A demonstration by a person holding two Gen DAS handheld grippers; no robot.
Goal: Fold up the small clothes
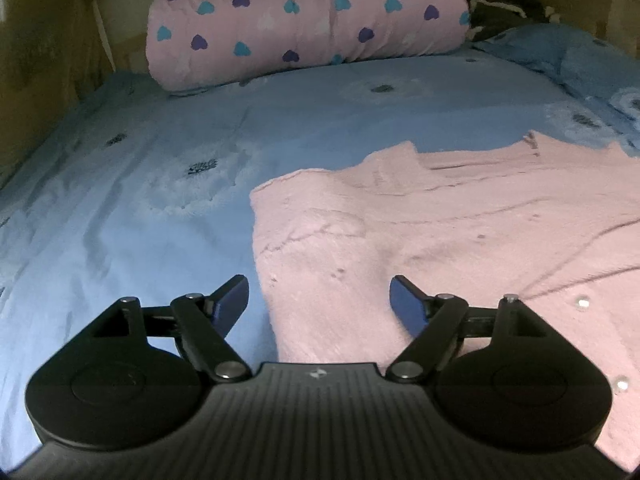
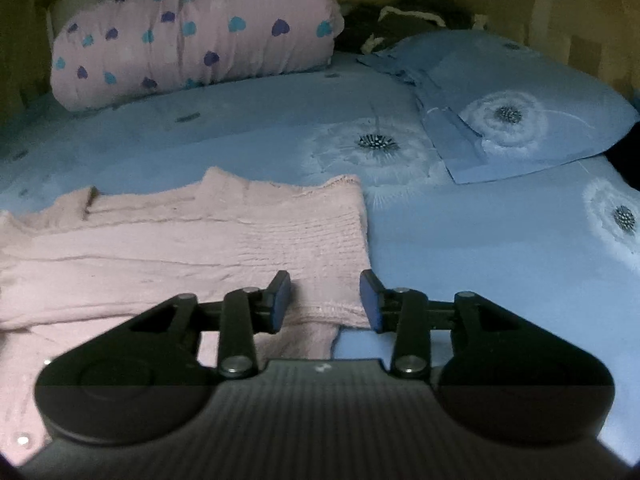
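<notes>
A small pink knitted garment (image 1: 460,232) lies spread flat on the blue bedsheet (image 1: 140,208). It also shows in the right wrist view (image 2: 192,240). My left gripper (image 1: 320,300) is open, low over the garment's left edge, with one finger over the sheet and one over the fabric. My right gripper (image 2: 325,300) is open over the garment's right lower corner, where a folded hem lies between the jaws. Neither holds anything.
A rolled pink blanket with blue and purple hearts (image 1: 304,20) lies at the bed's far end, also in the right wrist view (image 2: 192,40). A blue flowered pillow (image 2: 520,108) sits far right. Dark clothing (image 2: 400,20) lies behind it. Wooden walls enclose the bed.
</notes>
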